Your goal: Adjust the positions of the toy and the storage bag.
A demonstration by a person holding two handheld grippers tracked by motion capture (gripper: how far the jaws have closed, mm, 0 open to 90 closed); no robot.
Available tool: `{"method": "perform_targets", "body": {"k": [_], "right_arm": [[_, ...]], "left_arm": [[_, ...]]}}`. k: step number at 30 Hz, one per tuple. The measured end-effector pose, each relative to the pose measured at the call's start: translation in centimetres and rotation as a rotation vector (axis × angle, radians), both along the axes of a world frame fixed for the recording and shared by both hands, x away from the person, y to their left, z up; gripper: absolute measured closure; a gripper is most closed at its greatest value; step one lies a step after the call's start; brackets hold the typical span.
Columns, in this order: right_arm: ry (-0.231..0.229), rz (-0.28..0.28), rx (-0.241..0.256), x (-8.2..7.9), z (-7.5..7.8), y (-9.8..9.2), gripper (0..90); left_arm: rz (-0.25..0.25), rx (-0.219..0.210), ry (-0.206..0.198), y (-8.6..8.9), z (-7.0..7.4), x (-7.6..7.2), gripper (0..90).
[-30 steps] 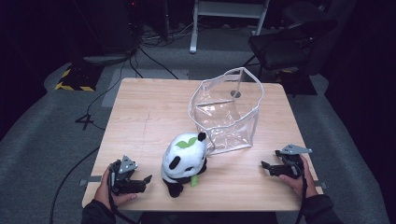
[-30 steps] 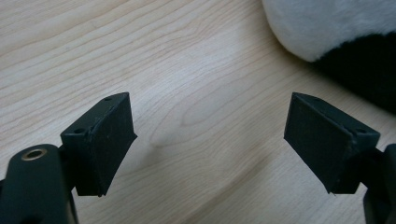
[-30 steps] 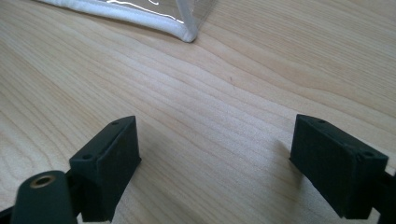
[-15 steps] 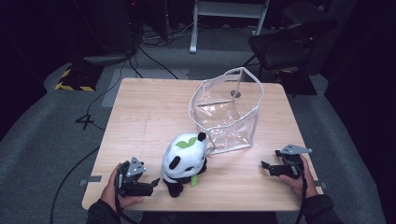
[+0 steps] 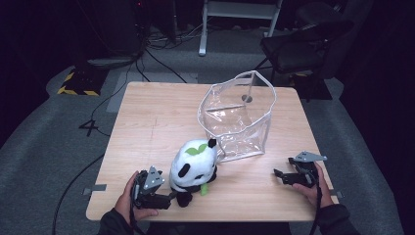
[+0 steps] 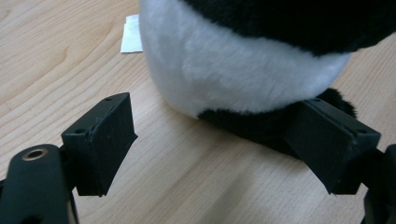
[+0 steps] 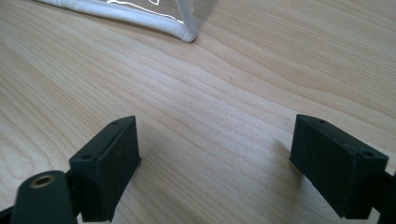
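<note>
The panda plush toy (image 5: 193,166) sits upright near the front edge of the wooden table (image 5: 147,122), a green leaf on its white head, its black feet toward us. It rests on the tabletop, not lifted, and nothing grips it yet. Just behind and to its right stands the clear plastic bag (image 5: 240,117) with white piping, mouth open and gaping upward, its near corner close to the panda's head; we see nothing inside it.

Our left gripper (image 5: 166,198) lies low on the table right at the panda's base. In the left gripper view the jaws stand wide apart and hold nothing: the toy's white body (image 6: 243,65) fills the space ahead, and one jaw sits against or just beside the black foot (image 6: 261,126), while the other is apart from the fur over bare wood. A small white tag (image 6: 131,33) lies flat beside the toy.

Our right gripper (image 5: 280,176) rests well apart from the panda, near the table's right front, below the bag's corner. In its own view the jaws are likewise spread wide with only wood grain between them, and the bag's piped corner (image 7: 189,35) shows ahead, untouched.

We judge the work to be at its very beginning: the approach to the toy is nearly made, but the grasp, the lift and the placing into the bag all remain. The bag may also want steadying by the right gripper.
</note>
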State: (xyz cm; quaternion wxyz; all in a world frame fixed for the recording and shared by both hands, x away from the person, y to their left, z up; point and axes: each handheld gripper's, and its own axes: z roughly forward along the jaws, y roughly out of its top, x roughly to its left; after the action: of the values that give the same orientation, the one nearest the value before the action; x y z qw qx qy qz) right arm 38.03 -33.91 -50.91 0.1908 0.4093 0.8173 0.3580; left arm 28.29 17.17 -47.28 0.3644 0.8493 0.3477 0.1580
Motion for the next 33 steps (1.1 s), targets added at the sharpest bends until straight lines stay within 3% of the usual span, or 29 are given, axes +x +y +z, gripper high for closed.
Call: {"method": "perform_targets", "body": {"k": [14,20,23,28,33], "right_arm": [[0.000,0.000,0.000,0.0,0.0,0.0,15.4],[0.000,0.000,0.000,0.0,0.0,0.0,15.4],[0.000,0.001,0.000,0.0,0.0,0.0,15.4],[0.000,0.000,0.000,0.0,0.0,0.0,15.3],[0.001,0.001,0.001,0.0,0.0,0.0,15.4]], "left_arm": [[-0.039,-0.012,-0.042,-2.2,0.9,0.1,15.7],[-0.030,-0.043,-0.042,-2.9,0.2,1.0,11.5],[-0.035,-0.035,-0.046,-3.3,-0.3,1.5,9.3],[-0.037,-0.055,-0.069,-3.6,-0.6,2.1,14.1],[-0.046,-0.034,-0.080,-3.7,-0.6,2.6,22.2]]}}
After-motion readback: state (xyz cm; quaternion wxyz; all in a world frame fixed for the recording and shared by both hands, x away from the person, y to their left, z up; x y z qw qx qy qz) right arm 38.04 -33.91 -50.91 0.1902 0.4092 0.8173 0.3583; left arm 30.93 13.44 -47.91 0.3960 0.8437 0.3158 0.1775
